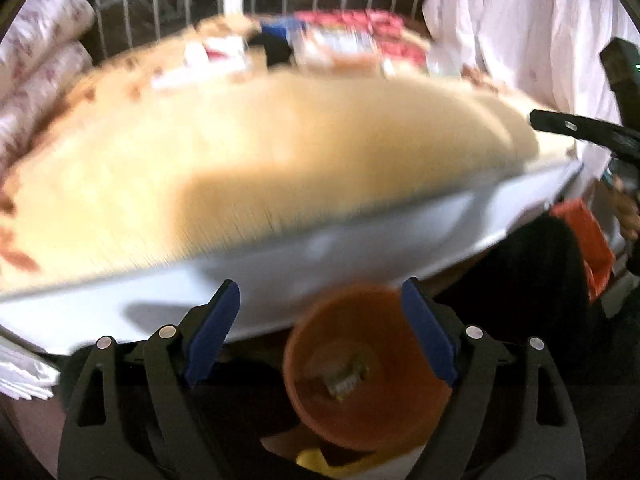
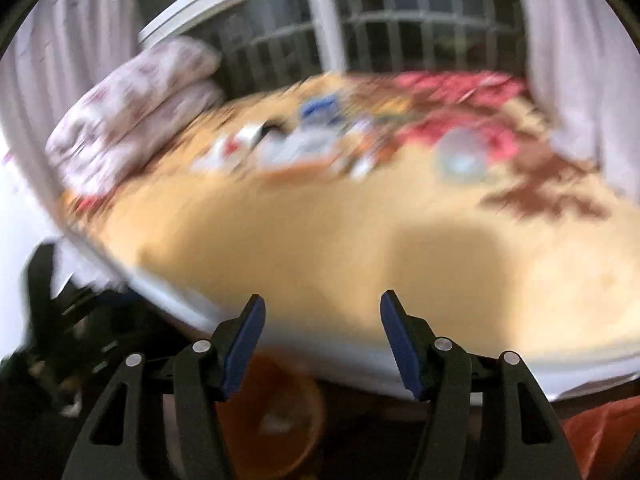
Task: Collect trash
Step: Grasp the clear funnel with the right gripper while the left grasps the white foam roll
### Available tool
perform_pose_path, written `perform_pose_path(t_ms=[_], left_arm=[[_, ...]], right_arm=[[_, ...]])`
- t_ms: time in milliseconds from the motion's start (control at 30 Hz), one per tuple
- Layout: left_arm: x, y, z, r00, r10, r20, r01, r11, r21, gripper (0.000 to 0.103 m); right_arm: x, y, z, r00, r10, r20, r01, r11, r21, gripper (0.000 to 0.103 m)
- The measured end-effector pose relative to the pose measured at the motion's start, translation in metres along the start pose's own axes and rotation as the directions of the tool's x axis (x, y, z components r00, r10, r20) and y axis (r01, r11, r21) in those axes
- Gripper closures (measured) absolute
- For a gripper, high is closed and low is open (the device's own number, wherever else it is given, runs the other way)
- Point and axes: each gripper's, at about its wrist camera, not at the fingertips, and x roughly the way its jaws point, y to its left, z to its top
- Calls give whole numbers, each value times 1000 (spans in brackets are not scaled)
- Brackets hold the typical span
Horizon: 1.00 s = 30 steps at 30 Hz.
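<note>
Both tongs are seen standing open with nothing between their blue pads. The left tongs [image 1: 320, 332] are held above an orange bin [image 1: 360, 376], whose round mouth lies just below and between the fingers; a small crumpled scrap [image 1: 340, 376] is seen at its bottom. The right tongs [image 2: 322, 344] are spread a little less wide and are aimed over the near edge of the bed [image 2: 360, 248], with the same bin partly visible beneath the left finger.

Beyond the tongs, the bed's yellow cover is bare in the near part. The trash still to be collected is gathered at the far side, near the window: a cluster of white and blue wrappers or cartons [image 2: 304, 140] and what appears to be a clear plastic lid or cup [image 2: 462, 156]; blur prevents closer naming.

These items are judged to be light, thin and easily crushed. Wrappers would be best pinched at a raised fold or edge, since flat film on soft bedding is hard to get under. The clear piece is likely slippery and springy, so its rim should be taken across the wall with a gentle squeeze.
</note>
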Motion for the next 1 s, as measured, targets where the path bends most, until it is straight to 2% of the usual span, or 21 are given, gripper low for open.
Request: perform_pose_path(t_ms=[100,167,233,367,467,600,700,733,800,900,1000], left_arm=[[-9,0,14,999,19,51,-17,1000,-24,22],[-15,-1,19,996,28,88,-25,999,-35,22],[-14,-4,23,994,30,106,-27,999,-33,22],[-13,-7,30,994,42,104,-42,999,1,22],[-6,-5,34,995,44,89,-45,999,1,22],[3,3,41,998,30,63,-28,999,-30,22],[10,8,50,998,34,57,-31,998,-58,22],[11,9,53,998,36,55,-32,997,-69,22],[15,13,62,998,36,49,-31,994,-101,22],[24,23,81,998,42,39,-35,984,-173,22],[38,39,107,994,105,16,-97,959,-268,22]], right_arm=[[10,-35,37,992,-104,77,101,994,51,43],[20,-59,55,974,-207,95,201,977,68,43],[38,-73,77,955,-285,86,281,958,57,48],[73,-84,91,923,-380,54,380,925,-1,52],[97,-99,100,911,-412,12,412,911,-6,54],[126,-113,108,894,-446,-34,446,895,-8,63],[146,-124,113,890,-446,-96,447,894,-6,92],[148,-127,112,884,-455,-106,457,889,3,93],[136,-125,109,899,-435,-53,437,899,29,94],[112,-119,103,901,-431,41,428,901,72,94],[88,-111,92,918,-381,112,367,922,126,94]])
